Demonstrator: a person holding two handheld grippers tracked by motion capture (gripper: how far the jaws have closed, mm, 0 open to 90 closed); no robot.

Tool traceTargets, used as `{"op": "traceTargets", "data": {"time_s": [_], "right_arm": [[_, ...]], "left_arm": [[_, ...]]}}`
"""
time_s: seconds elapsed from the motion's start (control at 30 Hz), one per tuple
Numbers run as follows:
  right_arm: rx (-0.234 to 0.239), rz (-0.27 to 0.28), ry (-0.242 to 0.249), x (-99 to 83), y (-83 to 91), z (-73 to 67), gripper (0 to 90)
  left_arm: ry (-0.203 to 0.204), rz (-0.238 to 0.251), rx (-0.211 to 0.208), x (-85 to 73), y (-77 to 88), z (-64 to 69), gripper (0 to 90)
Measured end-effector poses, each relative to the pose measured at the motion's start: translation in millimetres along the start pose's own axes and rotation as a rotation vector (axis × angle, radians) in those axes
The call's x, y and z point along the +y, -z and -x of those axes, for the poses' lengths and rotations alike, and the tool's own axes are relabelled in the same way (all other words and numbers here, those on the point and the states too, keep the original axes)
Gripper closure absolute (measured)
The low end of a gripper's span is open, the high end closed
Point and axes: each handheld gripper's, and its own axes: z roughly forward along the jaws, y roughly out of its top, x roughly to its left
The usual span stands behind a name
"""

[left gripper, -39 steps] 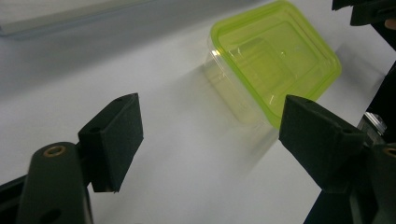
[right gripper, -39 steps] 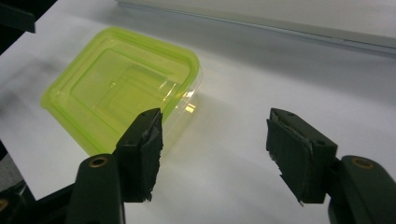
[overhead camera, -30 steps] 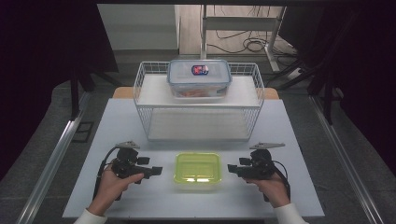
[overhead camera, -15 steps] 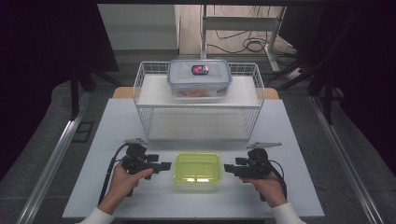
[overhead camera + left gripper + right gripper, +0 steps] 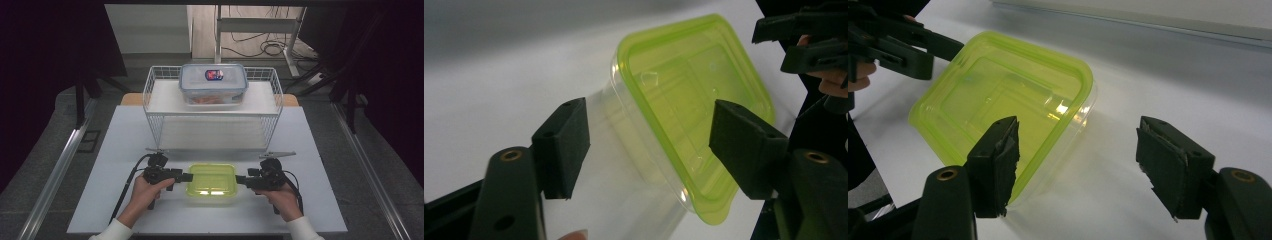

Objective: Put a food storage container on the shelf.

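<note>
Container (image 5: pixel 211 183) w/ green lid sits shut on the worktop (image 5: pixel 320 150), near the front edge, between both grippers. Left gripper (image 5: pixel 186 177) is at its left end, jaws gaping either side of that end in the left gripper view; they've just been closing, pads not yet touching. Right gripper (image 5: pixel 240 179) is just beside the right end, jaws wide, nothing between them.

Step, I'd say: lining up a two-sided grab. Next move needs both to pinch the ends evenly, else it tips.

Behind, a wire basket (image 5: pixel 155 107) w/ a 2nd lidded box (image 5: pixel 213 84) on top; its contents are hard to make out.
</note>
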Motion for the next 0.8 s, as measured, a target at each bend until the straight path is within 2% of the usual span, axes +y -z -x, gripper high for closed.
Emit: {"op": "traceTargets", "data": {"time_s": [0.1,0.37,0.57,0.73,0.8], "right_arm": [[0.003,-0.004,-0.001,-0.5,-1.2,1.0,33.2],[0.024,-0.032,-0.031,-3.8,-16.6,5.0,35.1],[0.084,-0.04,-0.073,-5.0,-25.8,5.7,40.0],[0.097,-0.05,-0.068,-6.0,-28.6,4.7,48.2],[0.119,-0.047,-0.077,-6.5,-28.5,3.9,54.2]], "left_arm": [[0.021,-0.006,-0.038,-1.2,-3.1,-1.8,38.3],[0.059,-0.011,-0.084,-4.1,-7.0,-4.4,42.1],[0.073,-0.014,-0.123,-4.4,-10.2,-5.5,47.8],[0.066,-0.013,-0.115,-6.5,-11.2,-3.2,56.6],[0.054,-0.015,-0.094,-7.1,-11.0,-1.7,61.2]]}}
